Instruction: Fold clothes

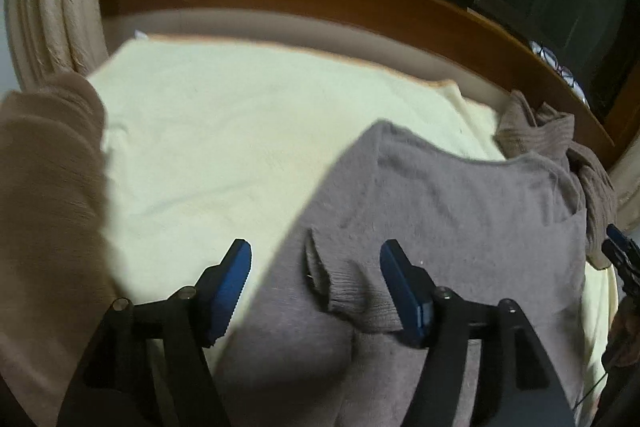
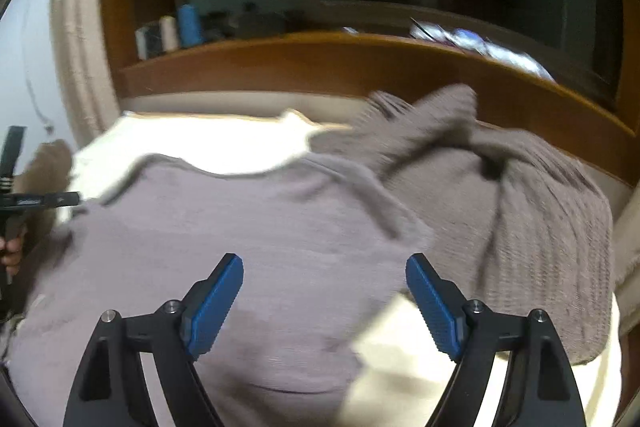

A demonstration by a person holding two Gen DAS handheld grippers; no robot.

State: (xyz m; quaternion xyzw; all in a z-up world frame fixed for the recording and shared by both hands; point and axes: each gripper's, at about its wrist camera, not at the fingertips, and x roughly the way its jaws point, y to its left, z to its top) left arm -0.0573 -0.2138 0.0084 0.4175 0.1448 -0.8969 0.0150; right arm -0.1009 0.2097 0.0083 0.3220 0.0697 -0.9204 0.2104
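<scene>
Plain grey sweater [image 1: 460,211], unlabelled

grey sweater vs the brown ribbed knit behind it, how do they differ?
The smooth fine-knit grey sweater is paler and lies spread fairly flat under both open claws. The brown chunky ribbed knit garment is darker, coarser and bunched in a heap at the grey one's far right. Both rest on the pale yellow blanket.
</scene>
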